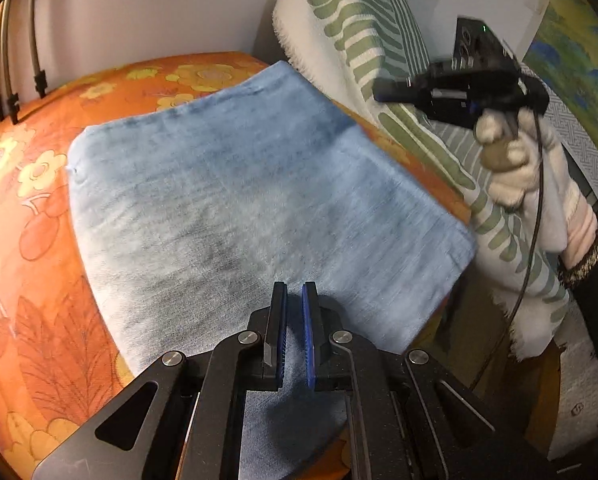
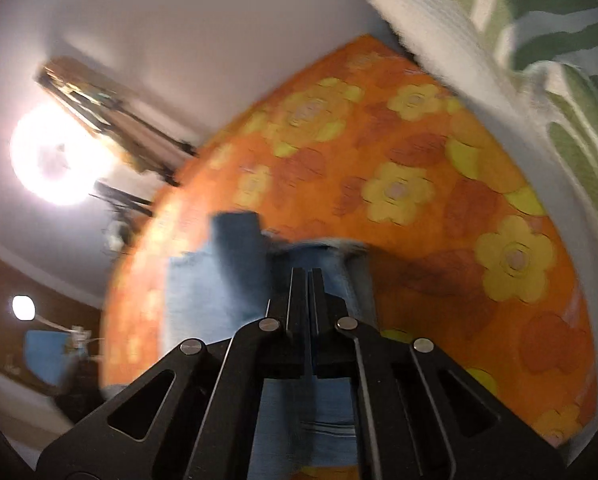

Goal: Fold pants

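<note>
Blue denim pants (image 1: 239,200) lie folded into a flat rectangle on an orange flowered bedcover (image 1: 27,240). My left gripper (image 1: 294,286) hovers over the near edge of the pants, its blue pads almost together with nothing between them. My right gripper (image 1: 379,91) is in the air at the right, over a striped blanket, held by a hand in a white glove (image 1: 511,164); nothing hangs from it. In the blurred right wrist view the right gripper (image 2: 307,271) has its fingers nearly touching, with the pants (image 2: 203,288) below and beyond it.
A white and green striped blanket (image 1: 363,12) is draped along the right side of the bed (image 2: 539,40). A black cable (image 1: 535,240) hangs from the right gripper. Metal rails (image 1: 7,60) stand against the wall at the left. A bright ring light (image 2: 59,156) glares.
</note>
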The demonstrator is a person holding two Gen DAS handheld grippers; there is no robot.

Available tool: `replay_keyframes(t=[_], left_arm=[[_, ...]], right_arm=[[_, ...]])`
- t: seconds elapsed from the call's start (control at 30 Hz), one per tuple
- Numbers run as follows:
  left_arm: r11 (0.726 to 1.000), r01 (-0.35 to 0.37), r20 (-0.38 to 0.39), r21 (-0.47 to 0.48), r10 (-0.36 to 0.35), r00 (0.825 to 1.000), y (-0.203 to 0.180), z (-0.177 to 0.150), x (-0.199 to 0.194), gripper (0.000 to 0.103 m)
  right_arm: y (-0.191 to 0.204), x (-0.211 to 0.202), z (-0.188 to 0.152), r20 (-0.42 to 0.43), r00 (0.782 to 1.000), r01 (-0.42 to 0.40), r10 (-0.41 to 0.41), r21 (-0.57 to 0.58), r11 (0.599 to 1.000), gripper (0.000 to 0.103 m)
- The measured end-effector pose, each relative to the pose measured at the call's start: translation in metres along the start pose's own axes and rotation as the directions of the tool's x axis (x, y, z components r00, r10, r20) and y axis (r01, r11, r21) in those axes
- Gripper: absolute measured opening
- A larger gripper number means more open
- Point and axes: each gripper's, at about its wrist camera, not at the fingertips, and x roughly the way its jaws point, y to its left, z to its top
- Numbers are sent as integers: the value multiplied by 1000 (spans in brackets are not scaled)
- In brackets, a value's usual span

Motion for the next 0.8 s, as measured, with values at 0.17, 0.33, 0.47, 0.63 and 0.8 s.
replay_keyframes(t=[0.17, 0.33, 0.47, 0.63, 0.8], left_arm=[[1000, -7, 4, 12, 7, 1000, -1, -2, -1, 6], [1000, -3, 4, 6, 3, 1000, -1, 0, 0, 6], [1000, 0, 5, 7, 0, 1000, -1, 0, -3, 6], [1000, 23, 37, 1, -23, 999, -2, 5, -14, 8], [999, 20, 56, 30, -22, 998, -4, 15, -14, 8]], right_arm=[[27, 32, 12, -35, 997, -68, 66, -73, 995, 62], [52, 80, 17, -108, 994, -51, 37, -136, 989, 62], [50, 102, 18, -129, 992, -17, 1, -121, 993, 42], [52, 83, 15, -61, 997, -46, 39, -108, 993, 14], [74, 58, 22, -5, 1000, -3, 2, -211, 977, 13]])
